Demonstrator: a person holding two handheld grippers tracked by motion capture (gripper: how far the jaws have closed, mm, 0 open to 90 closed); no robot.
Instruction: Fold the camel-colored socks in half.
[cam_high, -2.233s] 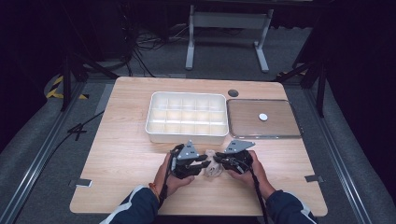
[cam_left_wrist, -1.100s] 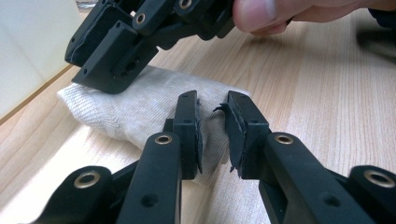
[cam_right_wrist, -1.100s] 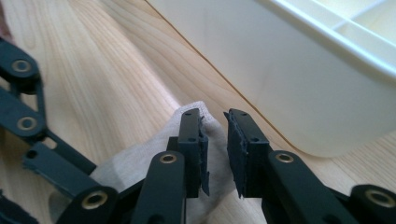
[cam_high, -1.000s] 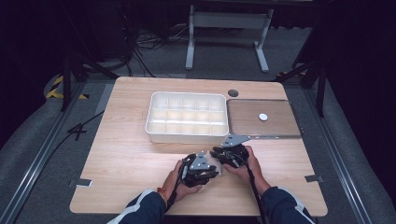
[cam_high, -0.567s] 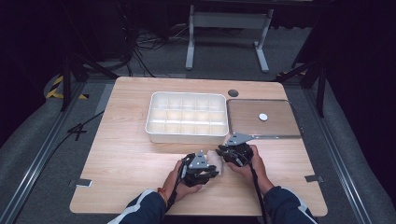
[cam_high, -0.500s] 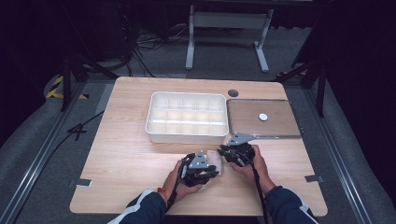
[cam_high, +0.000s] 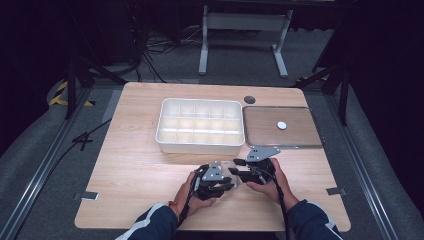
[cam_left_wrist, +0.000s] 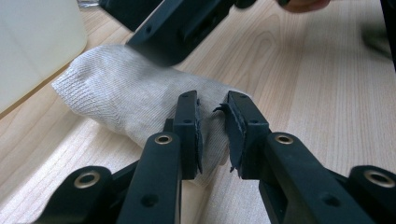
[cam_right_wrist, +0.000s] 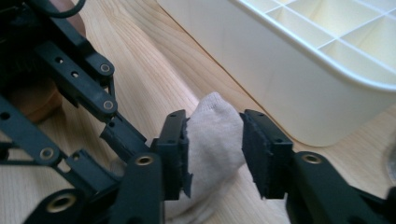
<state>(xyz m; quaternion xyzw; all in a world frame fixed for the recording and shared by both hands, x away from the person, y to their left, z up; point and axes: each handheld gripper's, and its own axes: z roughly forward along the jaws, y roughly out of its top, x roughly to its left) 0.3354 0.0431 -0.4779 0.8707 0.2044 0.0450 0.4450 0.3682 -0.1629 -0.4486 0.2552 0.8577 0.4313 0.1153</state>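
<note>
2 grippers on a rolled sock
Left gripper (cam_left_wrist: 212, 135) fingers pinch the beige sock (cam_left_wrist: 140, 100); right gripper (cam_right_wrist: 212, 154) fingers, just opening, straddle it loosely on the counter (cam_high: 135, 165).

A white divided tray (cam_high: 200, 142) beside a shallow metal tray (cam_high: 260, 142) — both on the wooden table (cam_high: 135, 165).

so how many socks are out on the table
1: a beige sock lying on the wooden table, just in front of the white divided tray. A second could be folded inside it; the pictures can't settle that.
</note>
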